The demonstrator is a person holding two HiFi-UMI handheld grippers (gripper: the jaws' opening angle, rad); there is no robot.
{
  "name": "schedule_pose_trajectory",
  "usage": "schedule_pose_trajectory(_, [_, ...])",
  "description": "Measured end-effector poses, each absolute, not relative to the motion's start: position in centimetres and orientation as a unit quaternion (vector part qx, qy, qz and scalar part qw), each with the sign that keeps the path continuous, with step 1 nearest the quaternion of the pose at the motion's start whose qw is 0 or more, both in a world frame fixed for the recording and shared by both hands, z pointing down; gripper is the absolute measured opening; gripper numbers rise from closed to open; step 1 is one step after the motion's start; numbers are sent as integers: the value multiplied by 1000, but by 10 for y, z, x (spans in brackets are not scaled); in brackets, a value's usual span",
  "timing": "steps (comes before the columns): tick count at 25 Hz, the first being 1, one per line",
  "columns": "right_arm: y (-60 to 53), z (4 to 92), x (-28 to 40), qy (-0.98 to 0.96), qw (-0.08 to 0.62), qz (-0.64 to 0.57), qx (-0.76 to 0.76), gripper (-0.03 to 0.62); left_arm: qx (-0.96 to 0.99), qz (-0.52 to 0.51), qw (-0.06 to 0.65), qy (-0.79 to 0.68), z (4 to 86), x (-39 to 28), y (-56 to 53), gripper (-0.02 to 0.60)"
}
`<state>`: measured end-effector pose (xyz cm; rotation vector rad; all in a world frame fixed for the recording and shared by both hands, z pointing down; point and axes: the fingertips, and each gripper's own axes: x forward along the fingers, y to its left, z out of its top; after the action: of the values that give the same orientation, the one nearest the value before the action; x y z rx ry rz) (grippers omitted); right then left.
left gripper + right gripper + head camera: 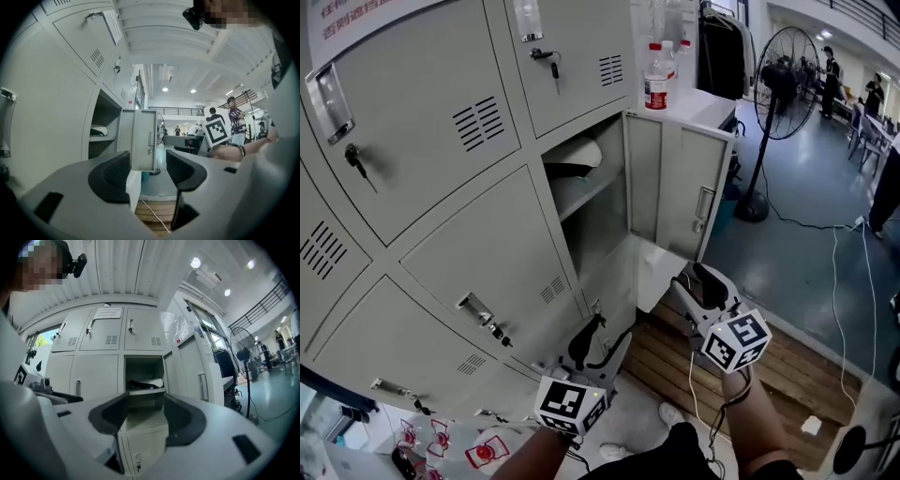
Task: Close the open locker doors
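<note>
A bank of grey lockers (pixel 441 216) fills the left of the head view. One upper door (pixel 675 183) stands swung out from a compartment (pixel 581 183) whose shelf holds a white and black item. Below it a second door (pixel 649 274) also hangs open. My left gripper (pixel 602 342) is low by the locker fronts, open and empty. My right gripper (pixel 696 283) is open beside the lower door's outer edge, apart from it. The left gripper (pixel 147 166) frames the upper door (pixel 140 140). The right gripper (pixel 145 416) frames the lower door (pixel 143 439) and the open compartment (pixel 144 376).
A wooden pallet (pixel 675 366) lies on the floor under the grippers. A standing fan (pixel 787 84) and loose cables (pixel 839 281) are to the right. A water bottle (pixel 655 80) stands on the cabinet behind the doors. People stand far off at the back right.
</note>
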<state>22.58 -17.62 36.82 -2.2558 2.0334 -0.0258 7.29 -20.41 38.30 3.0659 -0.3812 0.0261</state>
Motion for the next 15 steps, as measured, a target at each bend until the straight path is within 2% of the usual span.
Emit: schedule_pose_trajectory(15, [-181, 375, 364, 670, 83, -27, -737, 218, 986, 12, 35, -165, 388, 180, -207, 233])
